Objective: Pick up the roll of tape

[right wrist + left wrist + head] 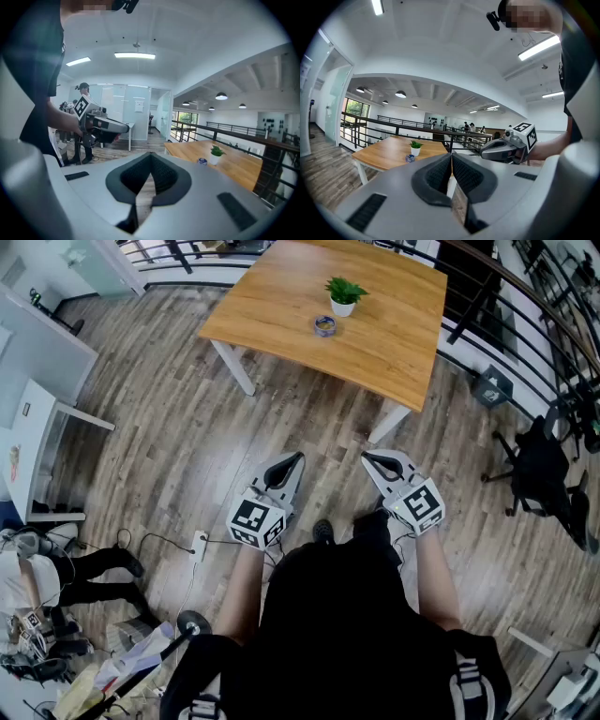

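The roll of tape [324,326] lies on a wooden table [281,296] far ahead of me, beside a small potted plant [344,294]. It also shows small in the left gripper view as the tape [409,158] and in the right gripper view as the tape [202,161]. My left gripper [298,458] and right gripper [368,458] are held close to my body over the wood floor, well short of the table. Both are shut with nothing between the jaws.
A black office chair [548,470] stands at the right by a black railing [525,296]. A white desk [37,437] is at the left, with cables and a power strip [198,546] on the floor near a seated person's legs [89,573].
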Demonstrator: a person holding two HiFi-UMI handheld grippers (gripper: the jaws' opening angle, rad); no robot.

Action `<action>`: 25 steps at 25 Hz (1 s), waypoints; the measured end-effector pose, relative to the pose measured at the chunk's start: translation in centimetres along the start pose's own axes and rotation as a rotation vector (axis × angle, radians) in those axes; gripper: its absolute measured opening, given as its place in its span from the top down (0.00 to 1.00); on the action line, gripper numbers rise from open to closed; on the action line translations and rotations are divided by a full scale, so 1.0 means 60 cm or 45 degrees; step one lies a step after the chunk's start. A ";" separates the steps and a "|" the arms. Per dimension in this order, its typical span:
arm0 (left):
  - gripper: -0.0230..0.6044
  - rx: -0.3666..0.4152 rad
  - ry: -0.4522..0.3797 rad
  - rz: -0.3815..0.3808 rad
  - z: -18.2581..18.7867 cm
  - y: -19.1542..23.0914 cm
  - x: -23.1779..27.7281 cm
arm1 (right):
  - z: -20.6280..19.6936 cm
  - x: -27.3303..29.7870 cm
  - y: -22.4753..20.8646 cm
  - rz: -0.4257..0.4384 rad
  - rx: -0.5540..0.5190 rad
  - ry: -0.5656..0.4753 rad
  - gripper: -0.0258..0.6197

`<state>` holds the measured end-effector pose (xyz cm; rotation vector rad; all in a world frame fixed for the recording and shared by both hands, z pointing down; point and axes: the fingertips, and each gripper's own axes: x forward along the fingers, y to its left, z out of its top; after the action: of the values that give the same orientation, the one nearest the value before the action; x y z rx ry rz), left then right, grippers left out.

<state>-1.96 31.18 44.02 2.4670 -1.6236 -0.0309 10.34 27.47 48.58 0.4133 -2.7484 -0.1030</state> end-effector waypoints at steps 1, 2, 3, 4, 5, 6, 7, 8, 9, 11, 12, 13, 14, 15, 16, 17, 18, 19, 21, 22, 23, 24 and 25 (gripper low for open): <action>0.92 0.000 -0.003 -0.002 0.001 0.001 -0.001 | 0.004 0.002 0.002 0.003 -0.004 -0.006 0.95; 0.92 0.000 -0.005 -0.003 0.001 0.002 -0.002 | 0.006 0.004 0.003 0.005 -0.008 -0.009 0.95; 0.92 -0.001 -0.007 -0.004 0.002 0.003 -0.003 | 0.007 0.005 0.004 0.004 -0.010 -0.007 0.95; 0.92 -0.001 -0.008 -0.004 0.002 0.004 -0.003 | 0.008 0.005 0.004 0.000 -0.013 -0.007 0.95; 0.92 -0.003 -0.008 -0.004 0.002 0.004 -0.004 | 0.011 0.006 0.003 -0.006 -0.015 -0.017 0.95; 0.92 -0.005 -0.009 -0.004 0.001 0.003 -0.004 | 0.015 0.006 0.002 -0.013 -0.015 -0.031 0.95; 0.92 -0.006 -0.009 -0.005 0.001 0.003 -0.004 | 0.016 0.005 0.002 -0.018 -0.013 -0.034 0.95; 0.92 -0.006 -0.008 -0.006 0.000 0.003 -0.004 | 0.012 0.004 0.001 -0.020 -0.012 -0.022 0.95; 0.92 -0.005 -0.007 -0.006 -0.001 0.003 -0.005 | 0.008 0.003 0.002 -0.018 -0.011 -0.007 0.95; 0.92 -0.005 -0.005 -0.008 -0.002 0.002 -0.009 | 0.007 0.002 0.006 -0.011 -0.011 -0.008 0.95; 0.92 -0.003 -0.003 -0.009 -0.002 0.001 -0.010 | 0.008 0.001 0.008 -0.011 -0.009 -0.014 0.95; 0.92 0.000 0.000 -0.010 -0.003 -0.001 -0.012 | 0.009 0.000 0.009 -0.013 -0.006 -0.019 0.95; 0.92 0.003 0.001 -0.010 -0.003 -0.002 -0.013 | 0.010 -0.001 0.009 -0.016 -0.003 -0.025 0.95; 0.92 0.007 0.001 -0.010 -0.002 -0.003 -0.014 | 0.011 -0.002 0.009 -0.019 0.000 -0.031 0.95; 0.92 0.010 0.000 -0.009 -0.002 -0.004 -0.015 | 0.010 -0.004 0.010 -0.021 0.002 -0.034 0.95; 0.92 0.013 0.000 -0.009 -0.003 -0.006 -0.015 | 0.010 -0.005 0.010 -0.023 0.004 -0.034 0.95; 0.92 0.017 0.003 -0.009 -0.004 -0.008 -0.016 | 0.010 -0.006 0.010 -0.026 0.004 -0.033 0.95; 0.92 0.022 0.008 -0.009 -0.006 -0.010 -0.016 | 0.010 -0.007 0.010 -0.029 0.005 -0.034 0.95; 0.92 0.027 0.015 -0.011 -0.008 -0.012 -0.016 | 0.010 -0.008 0.008 -0.036 0.008 -0.034 0.95; 0.92 0.027 0.015 -0.013 -0.008 -0.012 -0.016 | 0.009 -0.008 0.008 -0.037 0.011 -0.034 0.95; 0.92 0.028 0.014 -0.015 -0.009 -0.014 -0.016 | 0.008 -0.008 0.008 -0.040 0.015 -0.034 0.95; 0.92 0.031 0.009 -0.019 -0.009 -0.017 -0.016 | 0.006 -0.009 0.008 -0.045 0.018 -0.035 0.95; 0.92 0.035 0.000 -0.021 -0.008 -0.020 -0.017 | 0.003 -0.010 0.008 -0.052 0.019 -0.035 0.95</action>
<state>-1.23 32.62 44.23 2.5012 -1.6141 -0.0104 10.67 28.09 48.26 0.4757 -2.7697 -0.0988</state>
